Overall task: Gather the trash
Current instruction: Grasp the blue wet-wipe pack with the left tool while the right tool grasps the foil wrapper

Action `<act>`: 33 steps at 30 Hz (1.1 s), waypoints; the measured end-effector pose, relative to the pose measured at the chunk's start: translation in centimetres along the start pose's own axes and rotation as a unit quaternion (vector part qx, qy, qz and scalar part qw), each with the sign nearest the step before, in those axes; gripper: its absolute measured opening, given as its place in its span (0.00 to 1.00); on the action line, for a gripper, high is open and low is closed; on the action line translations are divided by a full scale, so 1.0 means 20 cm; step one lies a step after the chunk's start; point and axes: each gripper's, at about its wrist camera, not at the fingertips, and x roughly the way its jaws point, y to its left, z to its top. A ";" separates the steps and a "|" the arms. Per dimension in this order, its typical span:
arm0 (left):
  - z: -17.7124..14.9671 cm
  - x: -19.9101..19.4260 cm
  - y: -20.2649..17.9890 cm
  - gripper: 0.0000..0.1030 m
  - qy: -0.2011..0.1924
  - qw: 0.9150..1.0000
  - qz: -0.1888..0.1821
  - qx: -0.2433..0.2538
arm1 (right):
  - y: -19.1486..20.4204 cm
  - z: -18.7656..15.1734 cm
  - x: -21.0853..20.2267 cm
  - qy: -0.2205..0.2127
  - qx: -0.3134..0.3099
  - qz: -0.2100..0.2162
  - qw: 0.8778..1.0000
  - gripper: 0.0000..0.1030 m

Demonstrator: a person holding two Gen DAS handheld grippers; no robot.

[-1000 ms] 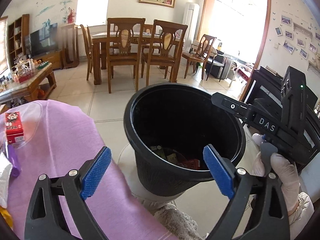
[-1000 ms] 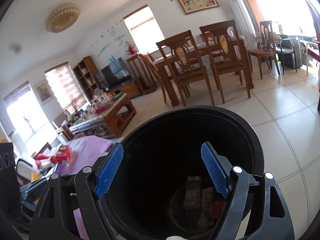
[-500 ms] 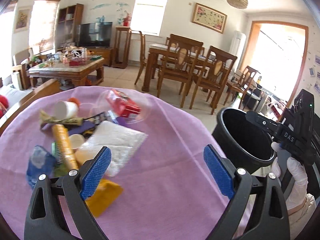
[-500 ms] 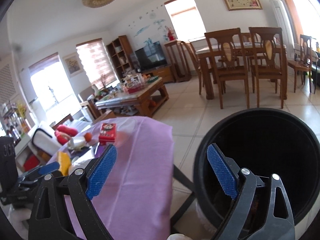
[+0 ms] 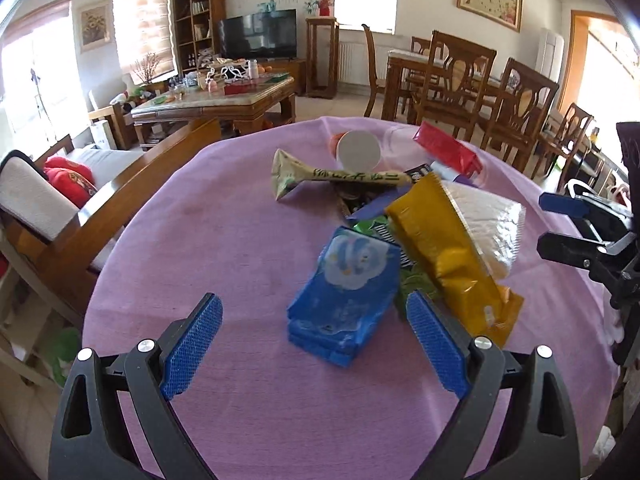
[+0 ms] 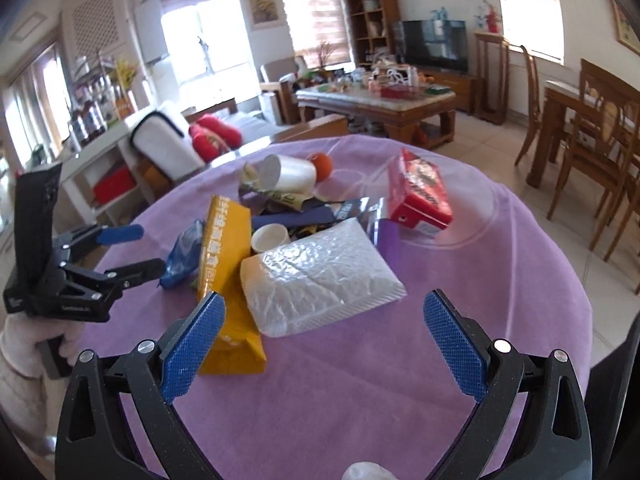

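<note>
A pile of trash lies on the purple-covered round table [image 5: 224,240]. In the left wrist view a blue packet [image 5: 346,292] lies nearest, beside a yellow bag [image 5: 448,252], a white bubble mailer [image 5: 488,220], a red box [image 5: 446,152], a white cup [image 5: 358,152] and a twisted wrapper [image 5: 340,176]. My left gripper [image 5: 314,346] is open and empty, just short of the blue packet. My right gripper [image 6: 324,344] is open and empty, just short of the bubble mailer [image 6: 320,276] and yellow bag [image 6: 226,276]. The red box [image 6: 420,192] and cup [image 6: 290,174] lie farther back.
A wooden sofa with red cushions [image 5: 68,180] stands left of the table. A cluttered coffee table [image 5: 216,96] and dining chairs [image 5: 460,80] stand beyond. The left gripper shows at the left of the right wrist view [image 6: 120,252]. An orange [image 6: 322,166] lies behind the cup.
Both grippers have swung away from the black bin to the table. The bin has left both views and the trash pile now fills them. Both stay open.
</note>
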 end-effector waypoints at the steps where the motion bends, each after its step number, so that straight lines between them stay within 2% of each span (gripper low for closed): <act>1: 0.00 0.02 0.01 0.89 0.011 1.000 -0.002 0.005 | 0.02 0.02 0.05 0.009 -0.014 -0.005 1.000 0.95; 6: 0.00 0.09 0.03 0.89 0.043 0.999 -0.014 0.030 | 0.10 0.08 0.25 0.054 -0.082 -0.049 0.994 0.95; 11: -0.01 0.14 0.01 0.89 0.067 0.996 -0.032 0.049 | 0.11 0.13 0.31 0.065 -0.072 -0.031 0.995 0.95; 14: -0.01 0.14 0.04 0.89 0.067 0.996 -0.038 0.038 | 0.09 0.14 0.30 0.064 -0.071 -0.024 0.995 0.95; 17: 0.01 0.17 0.11 0.79 0.077 0.996 -0.046 0.009 | 0.11 0.14 0.32 0.065 -0.086 -0.033 0.994 0.95; 19: 0.00 0.15 0.14 0.76 0.075 0.996 -0.051 -0.003 | 0.13 0.16 0.33 0.065 -0.090 -0.032 0.993 0.95; 25: 0.01 0.14 0.15 0.61 0.070 0.997 -0.035 -0.001 | 0.14 0.15 0.34 0.061 -0.087 -0.033 0.994 0.95; 26: 0.02 0.14 0.17 0.54 0.068 0.997 -0.035 -0.008 | 0.14 0.15 0.35 0.060 -0.082 -0.030 0.994 0.94; 27: 0.01 0.13 0.19 0.48 0.065 0.997 -0.037 -0.019 | 0.13 0.15 0.34 0.060 -0.077 -0.025 0.995 0.90; 30: 0.02 0.12 0.24 0.46 0.059 0.996 -0.050 -0.045 | 0.12 0.15 0.31 0.055 -0.058 -0.015 0.997 0.76; 33: 0.03 0.10 0.27 0.44 0.044 0.996 -0.050 -0.053 | 0.10 0.14 0.27 0.047 -0.044 -0.022 0.998 0.68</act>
